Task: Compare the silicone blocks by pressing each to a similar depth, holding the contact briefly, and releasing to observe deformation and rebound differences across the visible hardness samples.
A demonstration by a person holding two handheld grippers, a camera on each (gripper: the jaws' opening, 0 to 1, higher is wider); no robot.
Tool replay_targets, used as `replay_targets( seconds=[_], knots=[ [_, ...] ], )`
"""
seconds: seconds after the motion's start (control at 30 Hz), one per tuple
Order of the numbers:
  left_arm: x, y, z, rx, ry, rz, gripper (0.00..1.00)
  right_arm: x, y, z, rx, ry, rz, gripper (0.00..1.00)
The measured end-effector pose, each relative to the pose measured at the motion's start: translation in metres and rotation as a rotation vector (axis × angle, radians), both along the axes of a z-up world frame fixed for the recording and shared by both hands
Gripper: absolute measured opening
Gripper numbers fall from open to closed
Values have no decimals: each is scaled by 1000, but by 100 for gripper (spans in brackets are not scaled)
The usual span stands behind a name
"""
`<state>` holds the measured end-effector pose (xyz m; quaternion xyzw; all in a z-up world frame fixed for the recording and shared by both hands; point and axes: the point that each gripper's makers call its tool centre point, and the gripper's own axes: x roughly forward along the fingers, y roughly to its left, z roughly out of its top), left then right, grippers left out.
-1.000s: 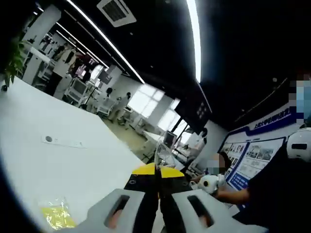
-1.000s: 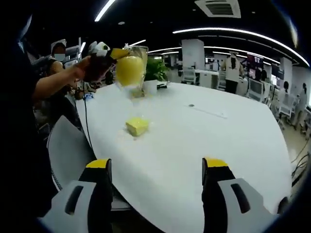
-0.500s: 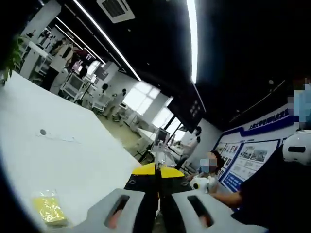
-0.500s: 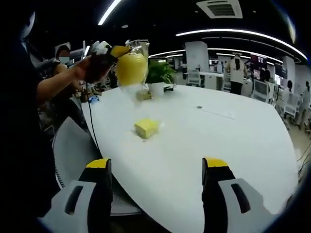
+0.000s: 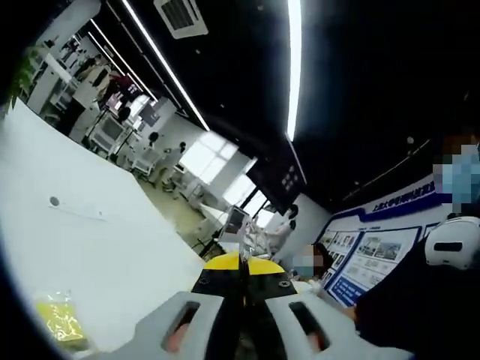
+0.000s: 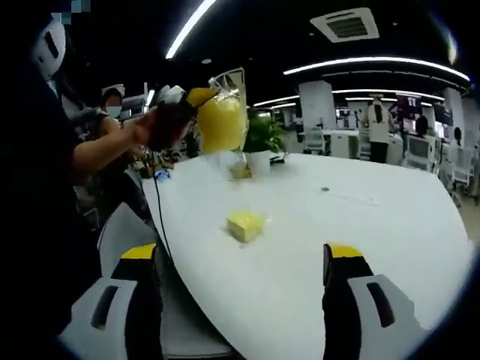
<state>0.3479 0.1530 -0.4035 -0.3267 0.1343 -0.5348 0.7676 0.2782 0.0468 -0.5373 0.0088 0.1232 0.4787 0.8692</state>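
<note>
My left gripper (image 6: pixel 196 96) pinches a bagged yellow silicone block (image 6: pixel 222 121) above the white table (image 6: pixel 360 247); my right gripper (image 6: pixel 241 271) gapes; the wrapped yellow block (image 6: pixel 245 224) on that table looks unpressed.

Our two handheld grippers
We list pale grey slotted fingers (image 6: pixel 360 307), black inner faces, yellow tips, and a dark sleeve (image 6: pixel 45 195).

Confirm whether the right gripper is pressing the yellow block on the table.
No: the right gripper hangs open, well short of the yellow block, which lies untouched on the white table.

Open-plan office: white meeting table (image 6: pixel 360 225), desks, wall posters (image 5: pixel 367 255).
</note>
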Motion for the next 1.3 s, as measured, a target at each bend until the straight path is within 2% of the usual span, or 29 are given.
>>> replay_targets(
  seconds=[0.17, 0.4, 0.47, 0.53, 0.7, 0.9, 0.97, 1.07, 1.17, 1.3],
  knots=[
    [-6, -4, -2, 7, 1, -22, 0, 13, 22, 25, 47, -29, 66, 78],
    [-14, -9, -1, -5, 11, -47, 0, 32, 69, 64, 109, -92, 187, 70],
    [-15, -10, 0, -11, 13, -48, 0, 37, 79, 71, 133, -93, 209, 69],
    [-15, -10, 1, -17, 14, -49, 0, 39, 87, 75, 151, -87, 235, 65],
    [-18, -12, 2, -23, 12, -56, 0, 45, 101, 75, 150, -85, 276, 61],
    [-18, -12, 2, -66, 36, -56, 0, 47, 111, 78, 198, -72, 321, 48],
    [-18, -12, 1, -70, 39, -53, 0, 46, 113, 78, 207, -64, 340, 40],
    [-19, -11, 0, -73, 44, -51, 0, 46, 114, 80, 250, -27, 359, 33],
    [-19, -8, 0, -106, 59, -41, 0, 45, 116, 82, 266, -35, 363, 33],
    [-17, -3, 1, -134, 73, -33, 0, 43, 119, 86, 281, -63, 380, 27]
  ],
)
